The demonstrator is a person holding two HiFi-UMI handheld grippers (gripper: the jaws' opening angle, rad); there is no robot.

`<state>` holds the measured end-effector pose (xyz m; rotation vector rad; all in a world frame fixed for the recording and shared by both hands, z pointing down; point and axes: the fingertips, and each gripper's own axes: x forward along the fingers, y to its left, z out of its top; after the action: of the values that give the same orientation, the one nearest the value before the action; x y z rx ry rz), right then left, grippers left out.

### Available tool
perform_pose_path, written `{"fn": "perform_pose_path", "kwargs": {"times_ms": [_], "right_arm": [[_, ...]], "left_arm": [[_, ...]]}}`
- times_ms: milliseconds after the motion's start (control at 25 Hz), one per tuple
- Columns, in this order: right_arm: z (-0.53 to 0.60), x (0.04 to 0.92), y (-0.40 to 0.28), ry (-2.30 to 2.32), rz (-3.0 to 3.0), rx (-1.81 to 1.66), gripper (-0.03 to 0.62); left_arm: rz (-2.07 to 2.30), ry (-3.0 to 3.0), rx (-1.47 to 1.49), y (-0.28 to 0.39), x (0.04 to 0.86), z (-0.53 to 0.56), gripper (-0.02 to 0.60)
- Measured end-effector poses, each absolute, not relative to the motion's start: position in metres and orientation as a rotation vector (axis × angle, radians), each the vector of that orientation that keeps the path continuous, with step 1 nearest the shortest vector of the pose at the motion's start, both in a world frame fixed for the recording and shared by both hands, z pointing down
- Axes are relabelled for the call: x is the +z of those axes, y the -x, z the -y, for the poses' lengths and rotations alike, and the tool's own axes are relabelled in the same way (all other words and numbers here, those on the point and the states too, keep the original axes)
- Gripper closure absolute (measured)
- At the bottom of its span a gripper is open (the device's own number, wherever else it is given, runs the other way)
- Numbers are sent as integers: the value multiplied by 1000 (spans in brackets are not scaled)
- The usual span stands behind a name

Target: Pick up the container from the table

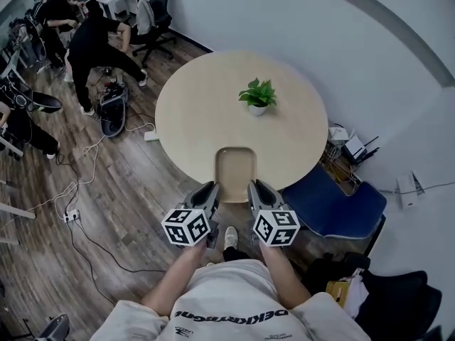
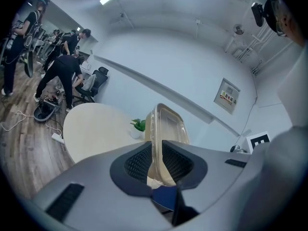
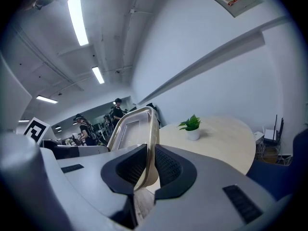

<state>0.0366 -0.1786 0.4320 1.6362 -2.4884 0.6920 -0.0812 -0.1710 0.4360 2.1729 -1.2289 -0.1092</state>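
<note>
With the left gripper (image 1: 210, 189) and right gripper (image 1: 257, 188) each clamped on a side rim of the clear plastic container (image 1: 235, 168), held above the near edge of the round table (image 1: 199, 105), the lift should go best with both rising evenly, container level.

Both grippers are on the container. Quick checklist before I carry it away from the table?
1. Jaws of the left gripper clamped on the container rim: ok.
2. Jaws of the right gripper clamped on the opposite rim: ok.
3. Container lifted off the round table: ok, judging by both gripper views.
4. The potted plant stands apart from the container: ok.
5. Container held level: cannot tell.
</note>
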Motion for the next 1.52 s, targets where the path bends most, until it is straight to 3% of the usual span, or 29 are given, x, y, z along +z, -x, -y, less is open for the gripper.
{"fn": "perform_pose_path", "kwargs": {"times_ms": [640,1520], "right_arm": [[135,388,-32,-1674,2549,481,519],[129,390,-34,-1696,2551,468,519]], "left_arm": [[1328,-2292,-160,87,395,125,505],[1342,-2315,-171,86,396,120,505]]}}
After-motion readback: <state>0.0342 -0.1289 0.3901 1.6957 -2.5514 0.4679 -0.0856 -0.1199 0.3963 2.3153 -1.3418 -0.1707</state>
